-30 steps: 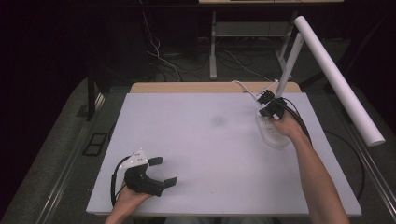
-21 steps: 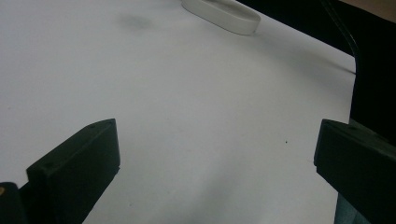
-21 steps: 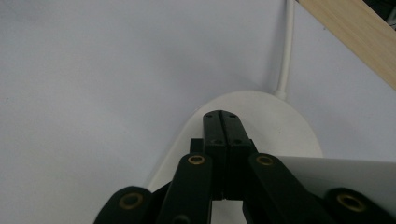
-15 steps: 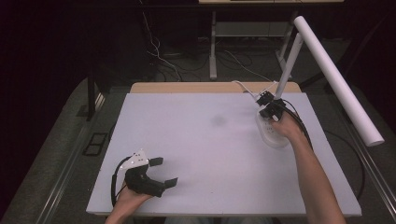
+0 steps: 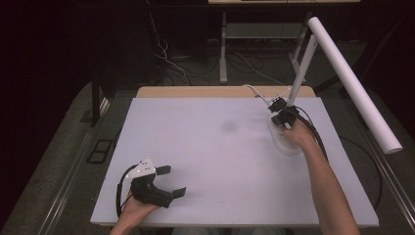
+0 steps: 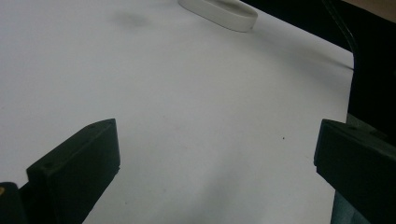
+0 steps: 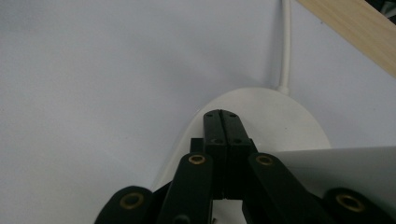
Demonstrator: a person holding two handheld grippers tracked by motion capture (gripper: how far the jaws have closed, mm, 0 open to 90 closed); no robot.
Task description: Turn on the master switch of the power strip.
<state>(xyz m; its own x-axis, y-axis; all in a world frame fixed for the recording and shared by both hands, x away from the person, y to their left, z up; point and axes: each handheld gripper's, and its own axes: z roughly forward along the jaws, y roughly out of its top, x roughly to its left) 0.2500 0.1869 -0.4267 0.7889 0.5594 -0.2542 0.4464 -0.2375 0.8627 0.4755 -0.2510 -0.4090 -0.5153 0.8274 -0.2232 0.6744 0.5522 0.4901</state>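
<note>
A white desk lamp stands at the table's far right, with an oval base [image 5: 283, 143], a slanted arm [image 5: 302, 68] and a long tube head [image 5: 353, 83]. My right gripper [image 5: 279, 113] is shut with nothing between its jaws, and it points down at the base beside the foot of the arm. In the right gripper view the closed tips [image 7: 222, 115] lie over the top of the lamp base [image 7: 285, 119]; I cannot tell whether they touch it. My left gripper [image 5: 172, 181] rests open at the near left of the table, jaws wide apart [image 6: 215, 158], far from the lamp base [image 6: 219, 10].
The white tabletop [image 5: 210, 147] has a faint dark smudge [image 5: 228, 126] near its middle. The lamp's white cord [image 7: 285, 42] runs off the far edge over a wooden strip [image 7: 355, 32]. Black cables [image 5: 318, 134] trail along the right forearm. Dark floor surrounds the table.
</note>
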